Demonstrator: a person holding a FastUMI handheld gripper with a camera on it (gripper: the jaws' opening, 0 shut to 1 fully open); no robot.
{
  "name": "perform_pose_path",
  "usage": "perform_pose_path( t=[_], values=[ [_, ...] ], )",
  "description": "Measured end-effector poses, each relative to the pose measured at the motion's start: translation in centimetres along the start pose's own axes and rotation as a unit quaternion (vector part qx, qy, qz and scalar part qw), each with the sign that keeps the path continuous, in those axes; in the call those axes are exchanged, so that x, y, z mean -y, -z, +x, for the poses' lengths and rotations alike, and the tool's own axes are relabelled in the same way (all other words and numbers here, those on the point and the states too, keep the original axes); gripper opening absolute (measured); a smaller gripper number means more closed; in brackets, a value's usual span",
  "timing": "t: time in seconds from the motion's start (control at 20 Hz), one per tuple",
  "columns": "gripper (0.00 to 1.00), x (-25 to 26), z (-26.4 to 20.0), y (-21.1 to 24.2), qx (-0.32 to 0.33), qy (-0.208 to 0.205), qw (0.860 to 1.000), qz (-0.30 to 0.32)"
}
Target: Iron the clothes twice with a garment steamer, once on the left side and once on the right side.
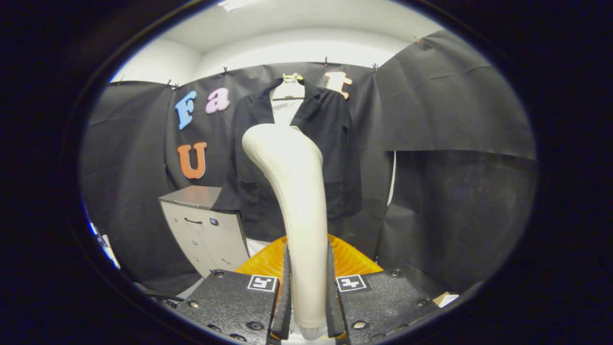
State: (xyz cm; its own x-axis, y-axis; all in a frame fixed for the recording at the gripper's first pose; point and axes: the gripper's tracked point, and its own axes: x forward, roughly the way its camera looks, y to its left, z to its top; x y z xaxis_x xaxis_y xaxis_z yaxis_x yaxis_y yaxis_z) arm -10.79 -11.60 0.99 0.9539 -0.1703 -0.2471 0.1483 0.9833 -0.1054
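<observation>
The gripper (308, 292) is pinching the cream plastic garment steamer (292, 191) by its handle, both fingers pressing its sides, its head rising upright ahead. Beyond it, a black jacket over a white shirt (297, 158) is hanging on the cloth wall, just beside a grey metal cabinet (203, 230).

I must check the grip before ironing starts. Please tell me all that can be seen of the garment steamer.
The garment steamer is cream-white and looks like smooth matte plastic. Its long handle rises between the fingers of the tongs, which press on it from both sides, then bends left into a wider rounded head. It stands nearly upright. An orange ribbed part shows behind the handle's lower end. The head lies in front of the dark jacket hanging beyond it; whether they touch cannot be told. No steam is seen.
</observation>
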Motion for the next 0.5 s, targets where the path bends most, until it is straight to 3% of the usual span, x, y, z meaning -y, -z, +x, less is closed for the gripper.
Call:
perform_pose_path(
  t=[0.25, 0.5],
  values=[
    [0.32, -0.2, -1.5, 0.0, 0.010, -0.020, 0.999, 0.023],
    [0.32, -0.4, -3.0, -0.2, 0.026, -0.004, 0.999, 0.031]
  ],
)
